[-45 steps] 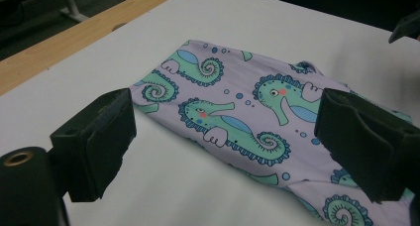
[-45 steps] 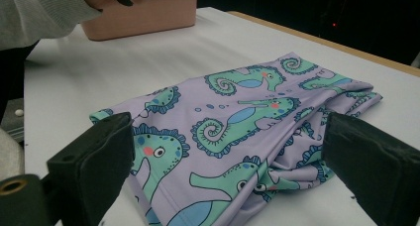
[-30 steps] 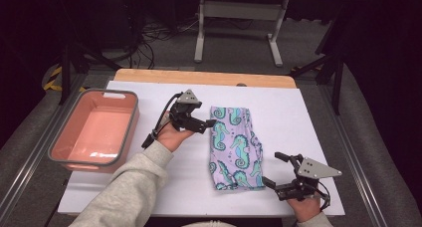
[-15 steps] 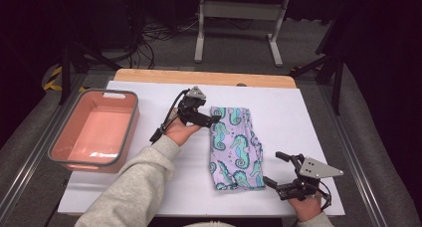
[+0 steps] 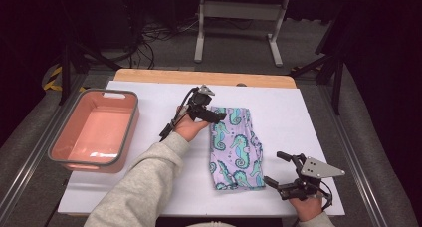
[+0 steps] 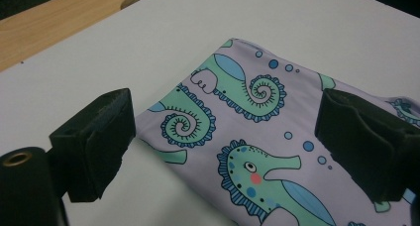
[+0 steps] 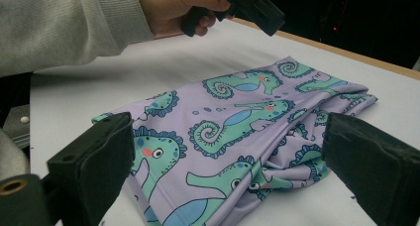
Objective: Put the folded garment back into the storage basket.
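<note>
Left gripper (image 5: pixel 215 116) moved over seahorse cloth (image 5: pixel 235 147), jaws spread | right gripper (image 5: pixel 279 170) spread | no legible writing

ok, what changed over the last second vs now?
The left gripper moved right and a little away from the person, from beside the folded seahorse cloth to over its far left corner, jaws open and straddling that edge. It has not closed on anything. The right gripper stayed open at the cloth's near right corner; cloth and pink bin did not move.
</note>
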`<state>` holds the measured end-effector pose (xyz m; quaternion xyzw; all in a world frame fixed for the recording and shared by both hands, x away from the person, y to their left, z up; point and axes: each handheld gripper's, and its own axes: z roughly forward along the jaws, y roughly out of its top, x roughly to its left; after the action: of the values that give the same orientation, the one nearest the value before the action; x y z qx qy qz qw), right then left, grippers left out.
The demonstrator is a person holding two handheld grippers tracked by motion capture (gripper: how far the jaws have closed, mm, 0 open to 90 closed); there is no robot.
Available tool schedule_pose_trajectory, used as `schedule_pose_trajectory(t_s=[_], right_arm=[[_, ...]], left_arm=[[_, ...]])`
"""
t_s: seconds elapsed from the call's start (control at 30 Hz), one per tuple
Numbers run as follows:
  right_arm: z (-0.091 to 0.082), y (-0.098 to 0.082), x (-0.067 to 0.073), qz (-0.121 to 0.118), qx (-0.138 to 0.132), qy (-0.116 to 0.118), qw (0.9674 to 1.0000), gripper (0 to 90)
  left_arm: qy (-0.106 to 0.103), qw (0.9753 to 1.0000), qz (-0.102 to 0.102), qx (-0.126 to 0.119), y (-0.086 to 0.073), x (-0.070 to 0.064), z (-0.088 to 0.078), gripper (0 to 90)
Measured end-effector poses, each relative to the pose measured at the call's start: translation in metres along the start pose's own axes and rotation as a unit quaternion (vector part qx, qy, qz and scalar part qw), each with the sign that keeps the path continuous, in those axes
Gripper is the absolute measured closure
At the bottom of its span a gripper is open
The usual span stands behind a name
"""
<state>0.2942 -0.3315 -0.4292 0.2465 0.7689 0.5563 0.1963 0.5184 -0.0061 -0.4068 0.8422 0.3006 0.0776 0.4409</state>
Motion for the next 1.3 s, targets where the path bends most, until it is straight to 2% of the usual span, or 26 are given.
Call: schedule_pose_trajectory(t_s=[0.1,0.2,0.47,0.67,0.93,1.3], right_arm=[[0.0,0.0,0.0,-0.001,-0.001,-0.001,1.0,6.8],[-0.001,0.0,0.0,-0.001,0.0,-0.001,1.0,6.8],[-0.001,-0.001,0.0,0.0,-0.001,-0.001,1.0,6.8],[-0.001,0.0,0.0,-0.001,-0.001,0.0,1.0,6.8],[-0.001,-0.001,0.0,0.0,0.0,-0.001,1.0,6.8],[0.0,-0.002,0.0,0.0,0.002,-0.002,1.0,6.8]], left_arm=[[0.002,1.0,-0.001,0.002,0.001,0.002,0.005,9.3],[0.002,0.9999,-0.012,0.003,0.001,0.005,0.012,9.3],[0.01,0.9998,-0.016,0.009,0.001,0.008,0.02,9.3],[0.022,0.9994,-0.017,0.021,-0.002,0.01,0.028,9.6],[0.029,0.998,-0.034,0.044,-0.007,0.016,0.04,10.3],[0.037,0.9966,-0.047,0.057,-0.012,0.019,0.05,10.7]])
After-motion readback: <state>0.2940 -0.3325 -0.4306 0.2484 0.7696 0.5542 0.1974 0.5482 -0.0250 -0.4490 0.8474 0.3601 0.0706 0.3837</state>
